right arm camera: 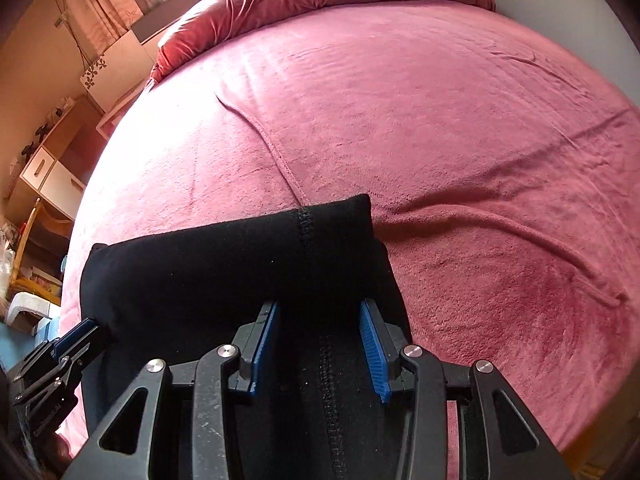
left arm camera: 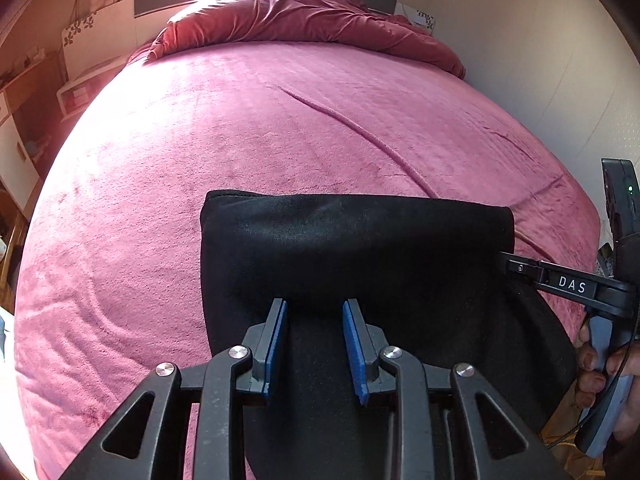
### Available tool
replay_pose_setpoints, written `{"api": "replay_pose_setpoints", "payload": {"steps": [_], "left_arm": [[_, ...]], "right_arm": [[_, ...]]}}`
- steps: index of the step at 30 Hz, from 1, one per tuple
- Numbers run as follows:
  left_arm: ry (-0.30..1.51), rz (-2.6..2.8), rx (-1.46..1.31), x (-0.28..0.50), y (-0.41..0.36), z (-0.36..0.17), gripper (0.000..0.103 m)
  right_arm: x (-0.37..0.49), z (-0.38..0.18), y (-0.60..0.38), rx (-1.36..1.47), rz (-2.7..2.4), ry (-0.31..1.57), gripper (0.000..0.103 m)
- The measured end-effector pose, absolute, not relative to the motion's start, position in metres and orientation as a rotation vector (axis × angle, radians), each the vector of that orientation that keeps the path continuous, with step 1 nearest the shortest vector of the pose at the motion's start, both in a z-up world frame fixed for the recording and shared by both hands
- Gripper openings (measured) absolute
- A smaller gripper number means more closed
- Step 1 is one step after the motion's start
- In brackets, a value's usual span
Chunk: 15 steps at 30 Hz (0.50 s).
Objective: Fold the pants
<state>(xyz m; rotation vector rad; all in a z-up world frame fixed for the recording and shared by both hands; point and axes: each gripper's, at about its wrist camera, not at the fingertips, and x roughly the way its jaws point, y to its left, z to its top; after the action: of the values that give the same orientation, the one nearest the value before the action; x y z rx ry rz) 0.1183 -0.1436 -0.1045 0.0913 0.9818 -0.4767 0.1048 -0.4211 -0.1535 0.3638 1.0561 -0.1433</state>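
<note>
The black pants (left arm camera: pixel 352 248) lie folded into a thick rectangle on the pink bed cover (left arm camera: pixel 240 132), near its front edge. They also show in the right wrist view (right arm camera: pixel 240 264), with a stitched seam running down the middle. My left gripper (left arm camera: pixel 315 310) is open, its blue pads just above the near part of the fabric. My right gripper (right arm camera: pixel 318 312) is open too, its pads either side of the seam. The right gripper shows at the pants' right edge in the left wrist view (left arm camera: pixel 520 266). The left gripper shows at their left edge in the right wrist view (right arm camera: pixel 86 330).
A crumpled red duvet (left arm camera: pixel 304 16) lies at the head of the bed. The cover has long creases (right arm camera: pixel 500 216). A wall (left arm camera: pixel 540 60) runs along the bed's right side. Wooden shelves and drawers (right arm camera: pixel 44 168) stand left of the bed.
</note>
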Motion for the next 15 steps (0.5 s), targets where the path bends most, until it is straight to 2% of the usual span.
{"api": "replay_pose_setpoints", "payload": {"steps": [15], "left_arm": [[0.965,-0.466,0.111,0.121,-0.152,-0.116,0.030]], "right_arm": [[0.110,-0.169,-0.423,0.329,-0.129,1.001,0.042]]}}
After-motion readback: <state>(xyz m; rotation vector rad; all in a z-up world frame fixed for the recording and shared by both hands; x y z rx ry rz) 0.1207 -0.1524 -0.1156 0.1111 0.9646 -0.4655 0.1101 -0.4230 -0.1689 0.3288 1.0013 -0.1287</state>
